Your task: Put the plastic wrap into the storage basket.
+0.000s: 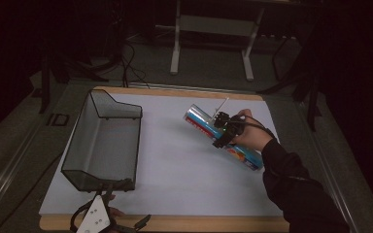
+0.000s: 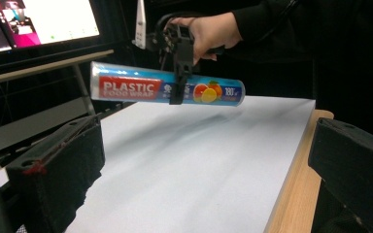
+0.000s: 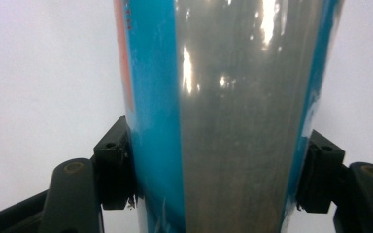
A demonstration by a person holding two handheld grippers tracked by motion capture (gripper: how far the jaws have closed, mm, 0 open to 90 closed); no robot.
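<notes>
- The roll of plastic wrap reads "PLASTIC FOOD WRAP" in white on a red panel, with orange fruit pictures and "180" near its other end; the smaller print is too blurred to read.
- It is a long blue tube with a shiny silver strip along its length.
- The right gripper pinches the roll at mid-length, 1 black jaw pressed on each side, holding it above the white sheet near the tabletop's right edge.
- The left gripper sits at the tabletop's near edge, just beside the black mesh basket; its 2 jaws stand spread apart.
- A lit monitor is cut off, its writing illegible.
</notes>
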